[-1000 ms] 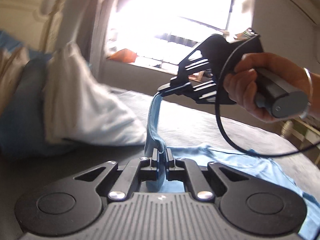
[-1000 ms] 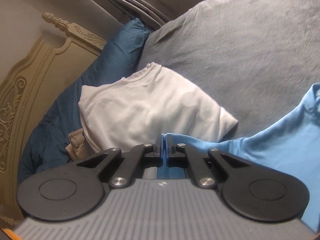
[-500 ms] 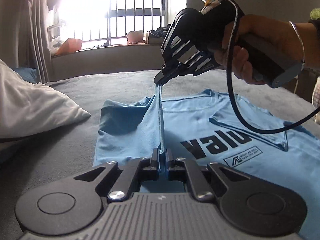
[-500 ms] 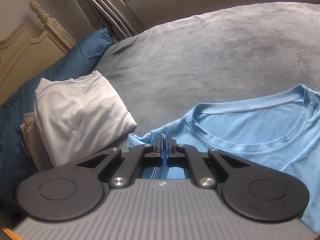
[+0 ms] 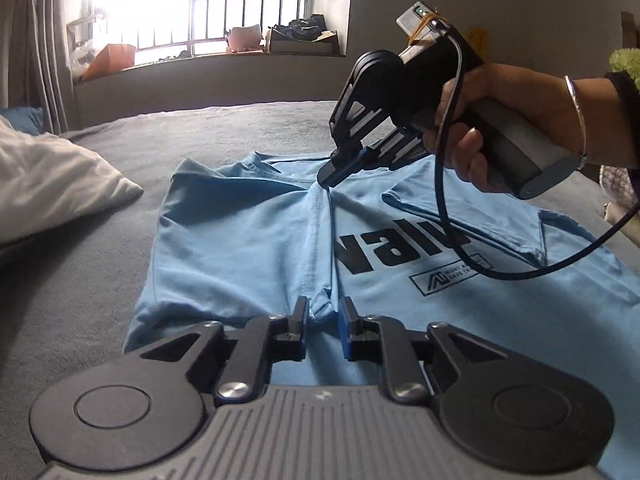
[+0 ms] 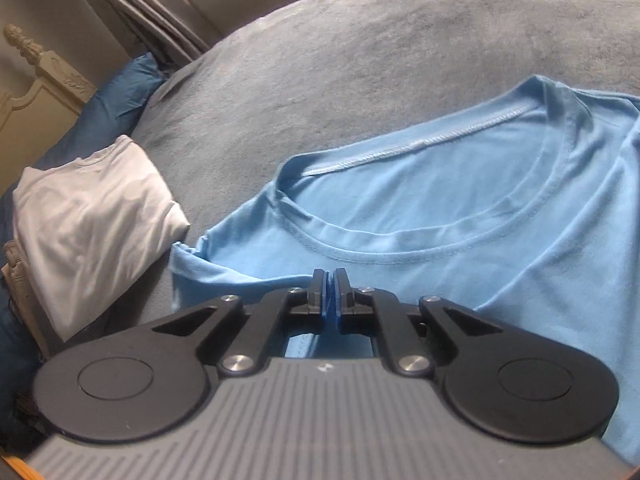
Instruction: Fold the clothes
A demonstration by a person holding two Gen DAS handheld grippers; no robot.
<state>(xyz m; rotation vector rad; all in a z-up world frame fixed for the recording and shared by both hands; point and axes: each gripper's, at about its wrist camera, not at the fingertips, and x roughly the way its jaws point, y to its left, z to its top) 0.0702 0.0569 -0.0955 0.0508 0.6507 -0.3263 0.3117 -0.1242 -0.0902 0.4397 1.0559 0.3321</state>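
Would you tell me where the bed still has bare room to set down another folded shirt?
The grey blanket is bare between the blue T-shirt collar and the window wall, and in a narrower strip between the shirt and the folded white shirt. It is crowded near the headboard, where the white shirt and blue pillow sit.

Left view: we see daylight pouring through the barred window (image 5: 208, 8), blown out to white at upper left, bars dissolving in glare. The curtain (image 5: 36, 40) beside it goes hazy. The bed (image 5: 72, 280) is lit softly from behind; the shirt (image 5: 240, 240) shows gentle fold shadows. The wall stays dim. Fisheye bends the frame edges. Right view: we note even, duller light, no glare; the pillow (image 6: 88, 232) and the bottom edge are slightly soft.
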